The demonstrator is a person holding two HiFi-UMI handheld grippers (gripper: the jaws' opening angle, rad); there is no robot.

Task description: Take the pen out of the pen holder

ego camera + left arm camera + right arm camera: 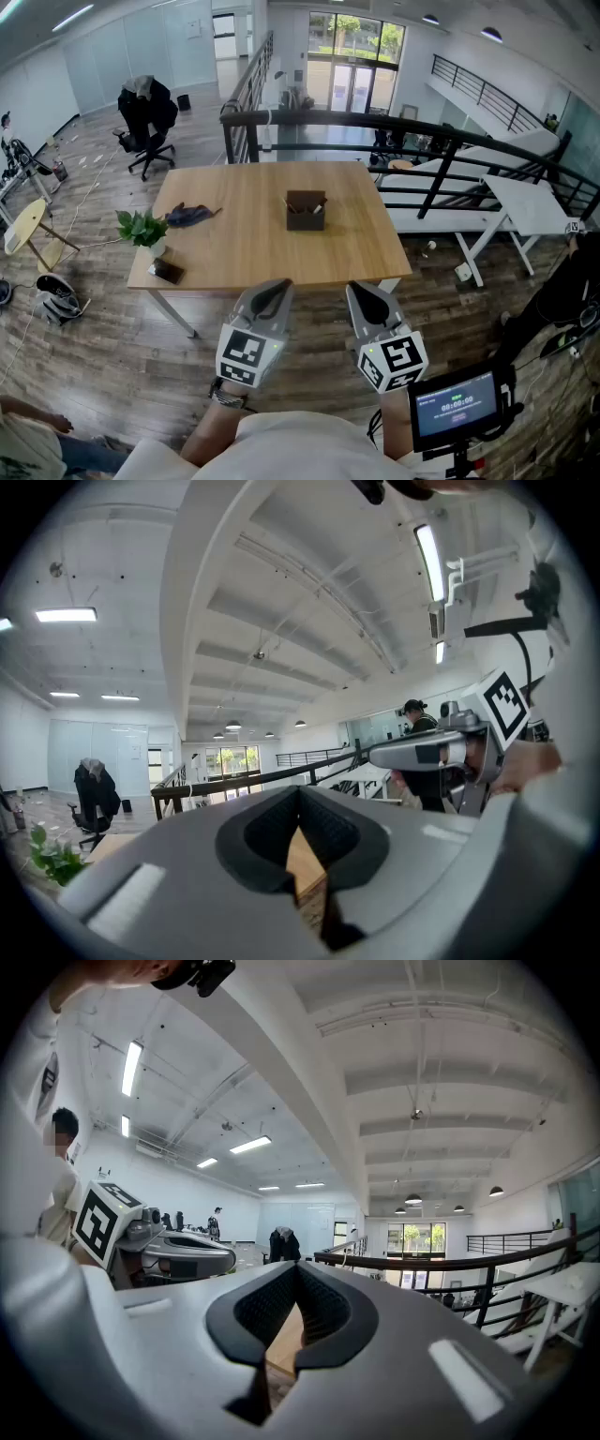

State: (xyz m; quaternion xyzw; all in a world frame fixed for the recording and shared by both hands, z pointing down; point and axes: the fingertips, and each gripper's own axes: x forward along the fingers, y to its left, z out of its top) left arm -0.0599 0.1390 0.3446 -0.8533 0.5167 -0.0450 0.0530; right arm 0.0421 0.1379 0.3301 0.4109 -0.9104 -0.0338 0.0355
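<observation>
A dark brown pen holder [306,210] stands upright near the middle of the wooden table [244,246]; its contents are too small to make out. Both grippers hang side by side in front of the table's near edge, well short of the holder. My left gripper [278,286] is shut with nothing in it, and its tips meet in the left gripper view [299,794]. My right gripper [359,289] is likewise shut and empty, as the right gripper view [296,1269] shows. Each gripper view points up at the ceiling, with only a sliver of tabletop showing between the pads.
On the table's left part lie a potted plant [142,228], a dark blue cloth [190,215] and a flat dark object [167,272]. A black railing [375,127] runs behind the table. White desks [525,202] stand at the right, an office chair [147,117] at the back left.
</observation>
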